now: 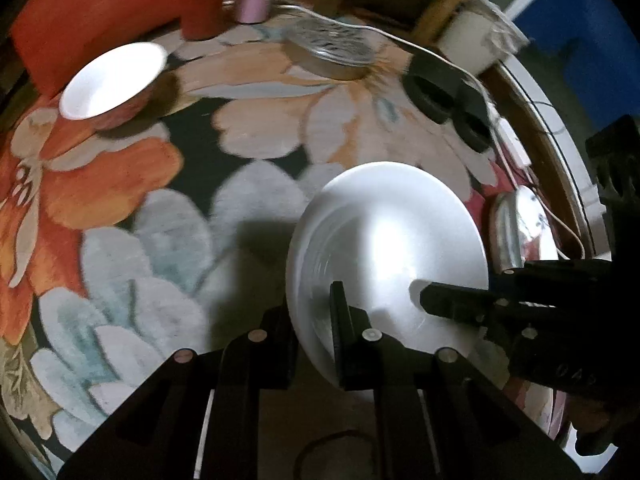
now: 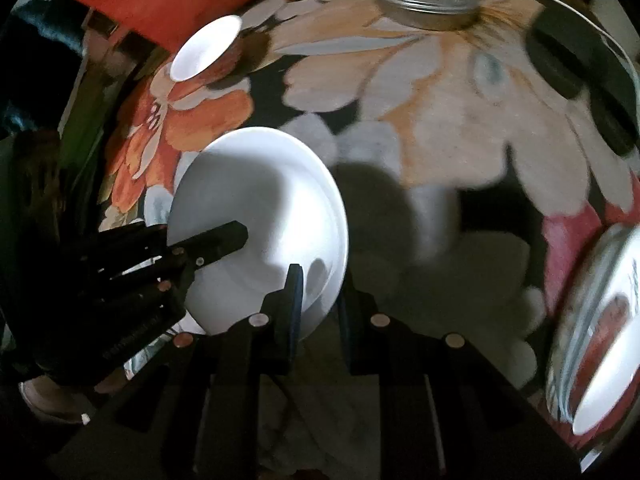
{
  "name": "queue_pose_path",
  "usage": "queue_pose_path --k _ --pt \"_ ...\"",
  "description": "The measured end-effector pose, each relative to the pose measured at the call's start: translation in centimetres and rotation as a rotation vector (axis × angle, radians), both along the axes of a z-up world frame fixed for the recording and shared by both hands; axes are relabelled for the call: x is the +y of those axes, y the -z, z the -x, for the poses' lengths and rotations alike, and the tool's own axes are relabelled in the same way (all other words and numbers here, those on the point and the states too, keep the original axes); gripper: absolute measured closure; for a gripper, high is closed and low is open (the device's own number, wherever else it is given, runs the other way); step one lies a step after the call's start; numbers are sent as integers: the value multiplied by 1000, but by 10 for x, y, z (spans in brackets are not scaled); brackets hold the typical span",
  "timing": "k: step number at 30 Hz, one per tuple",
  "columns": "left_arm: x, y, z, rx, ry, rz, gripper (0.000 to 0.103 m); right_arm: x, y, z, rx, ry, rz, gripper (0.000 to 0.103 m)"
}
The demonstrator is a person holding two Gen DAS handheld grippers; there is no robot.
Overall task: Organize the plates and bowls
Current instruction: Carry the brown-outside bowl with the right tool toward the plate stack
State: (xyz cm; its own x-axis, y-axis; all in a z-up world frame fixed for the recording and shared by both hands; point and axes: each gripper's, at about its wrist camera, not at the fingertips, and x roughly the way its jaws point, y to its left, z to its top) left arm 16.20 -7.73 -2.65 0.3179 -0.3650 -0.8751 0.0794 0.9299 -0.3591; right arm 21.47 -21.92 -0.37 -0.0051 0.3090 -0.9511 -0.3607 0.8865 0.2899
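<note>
The white plate (image 1: 384, 240) is held up above the flowered carpet (image 1: 160, 208), tilted, and both tongs grip it at the rim. In the left wrist view the left tongs (image 1: 316, 320) are clenched on the near edge of the plate, one finger on its upper face and the other under it. The right tongs (image 1: 440, 300) come in from the right side of this view, and their dark finger lies across the plate's face. In the right wrist view the right tongs (image 2: 316, 300) are also clenched on the plate (image 2: 260, 208), on its lower right rim, and the left tongs (image 2: 224, 240) reach onto it from the left side.

Taking the plate as landmark: a small white bowl (image 1: 114, 80) stands on the carpet well beyond it, to the upper left, upright, near a red cushion (image 1: 92, 12). Just to the right of the plate, lower down, a patterned plate (image 1: 524, 232) lies on the carpet; the right wrist view shows it (image 2: 596, 344) blurred at the right edge. Far behind the plate a round metal tin with a clear lid (image 1: 332, 50) rests on the carpet, and beside it a dark headset (image 1: 448, 100) with a white cable (image 1: 400, 38).
</note>
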Motion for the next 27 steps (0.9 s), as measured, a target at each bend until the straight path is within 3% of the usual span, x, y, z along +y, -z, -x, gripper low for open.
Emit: queue_pose_path --k 27 --pt "-165 -40 -4 -89 288 43 91 -154 -44 34 -82 302 74 86"
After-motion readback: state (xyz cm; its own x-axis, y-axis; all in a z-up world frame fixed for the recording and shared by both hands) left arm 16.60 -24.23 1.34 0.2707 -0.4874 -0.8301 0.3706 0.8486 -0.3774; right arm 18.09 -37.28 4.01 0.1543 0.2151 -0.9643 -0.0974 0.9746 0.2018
